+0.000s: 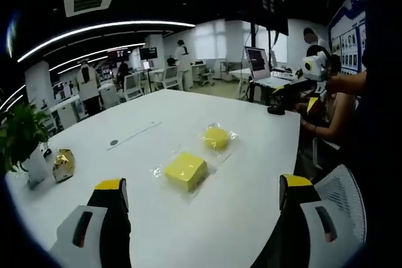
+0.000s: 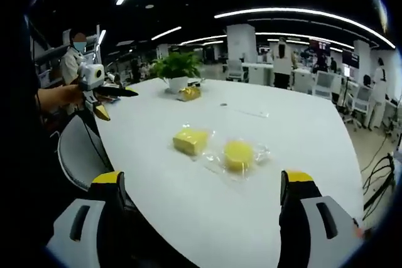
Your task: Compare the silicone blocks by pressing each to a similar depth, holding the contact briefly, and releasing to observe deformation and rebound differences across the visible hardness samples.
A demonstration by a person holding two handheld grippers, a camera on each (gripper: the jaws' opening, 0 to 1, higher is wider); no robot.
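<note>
Two yellow silicone blocks lie in clear wrappers on a white table [image 1: 251, 186]. The square block [image 1: 185, 171] is nearer in the left gripper view, and the round block [image 1: 215, 137] sits just beyond it to the right. My left gripper [image 1: 202, 186] hovers short of them, open, with nothing between its yellow-tipped jaws. In the right gripper view the square block [image 2: 190, 140] lies left of the round block [image 2: 239, 154]. My right gripper [image 2: 202, 183] is open and short of both. The left gripper [image 2: 94, 83] shows far left beyond the table edge. The right gripper [image 1: 313, 67] shows at far right.
A potted plant [image 1: 19, 136] and a gold-wrapped object [image 1: 63, 164] stand at one end of the table, the same plant [image 2: 176, 64] being far in the right gripper view. A white mesh chair [image 1: 342, 199] stands at the table edge. People and desks fill the background.
</note>
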